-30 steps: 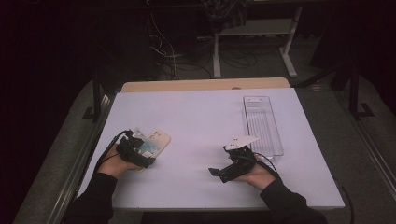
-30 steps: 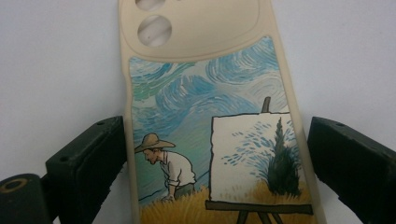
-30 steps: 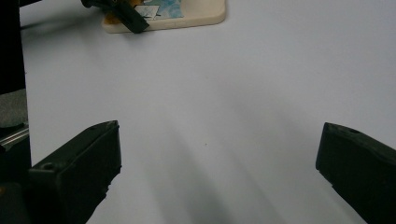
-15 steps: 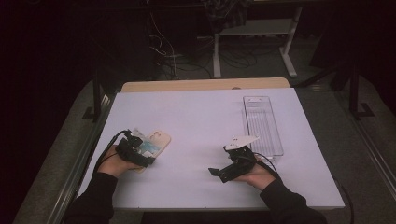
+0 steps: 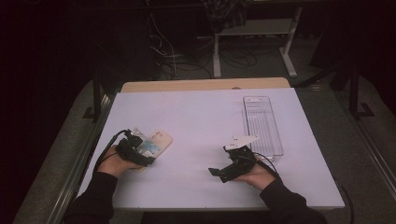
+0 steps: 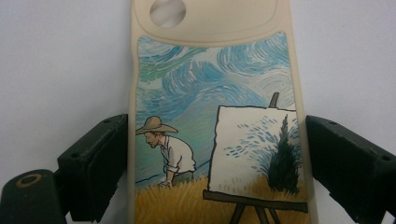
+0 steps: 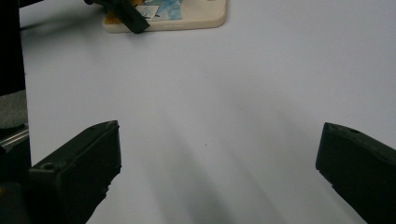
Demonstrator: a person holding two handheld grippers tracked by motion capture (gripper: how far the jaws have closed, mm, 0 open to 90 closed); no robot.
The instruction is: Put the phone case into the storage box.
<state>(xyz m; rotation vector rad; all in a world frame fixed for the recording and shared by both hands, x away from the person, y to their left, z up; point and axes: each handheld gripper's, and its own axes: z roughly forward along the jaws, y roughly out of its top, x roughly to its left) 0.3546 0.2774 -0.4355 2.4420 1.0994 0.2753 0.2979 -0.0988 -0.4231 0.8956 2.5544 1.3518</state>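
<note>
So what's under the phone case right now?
The phone case lies flat on the white table cover, printed side up, between the left gripper's jaws. Anything beneath it is covered.

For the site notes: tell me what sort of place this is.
Probably a lab or workshop recording bench: a table under a white sheet, loose cables on the dark floor behind it, and a metal-legged stand beyond.

Table: a white sheet (image 5: 205, 116) covers the top; a strip of light wood (image 5: 205, 85) shows at the far edge.
Floor: grey carpet (image 5: 373, 121) on both sides of the table.
Behind the table: a white metal stand (image 5: 254, 35) and loose cables (image 5: 163, 46) on the floor.
Light: the table is lit, the room behind is very dark.
</note>
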